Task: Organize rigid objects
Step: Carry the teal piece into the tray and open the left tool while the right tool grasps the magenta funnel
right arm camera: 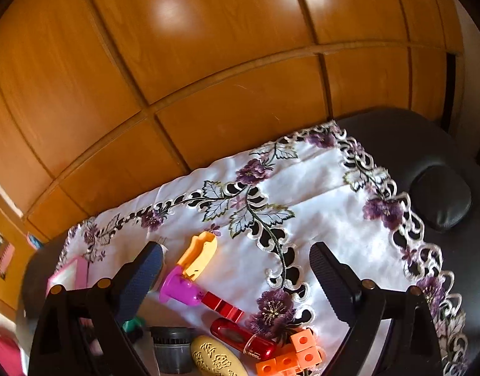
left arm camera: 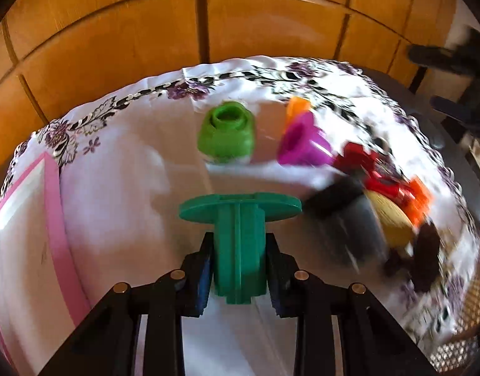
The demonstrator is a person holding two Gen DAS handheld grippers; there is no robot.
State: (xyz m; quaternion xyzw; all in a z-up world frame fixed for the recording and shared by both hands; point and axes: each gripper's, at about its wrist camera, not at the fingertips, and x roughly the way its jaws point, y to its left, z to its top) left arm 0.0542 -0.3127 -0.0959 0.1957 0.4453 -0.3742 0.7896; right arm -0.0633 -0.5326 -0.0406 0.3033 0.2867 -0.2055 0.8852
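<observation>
Two tools: left tool [left arm camera: 240, 269] clamps a green spool [left arm camera: 240, 235]; right tool [right arm camera: 236, 282] gapes wide, holding nothing.

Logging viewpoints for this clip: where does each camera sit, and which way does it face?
Left wrist: on the left tool, facing across the tablecloth to the wooden panels; its fingers clamp a green spool.
Right wrist: on the right tool, open, facing the same panels.
Shared: magenta piece, yellow oval.
</observation>
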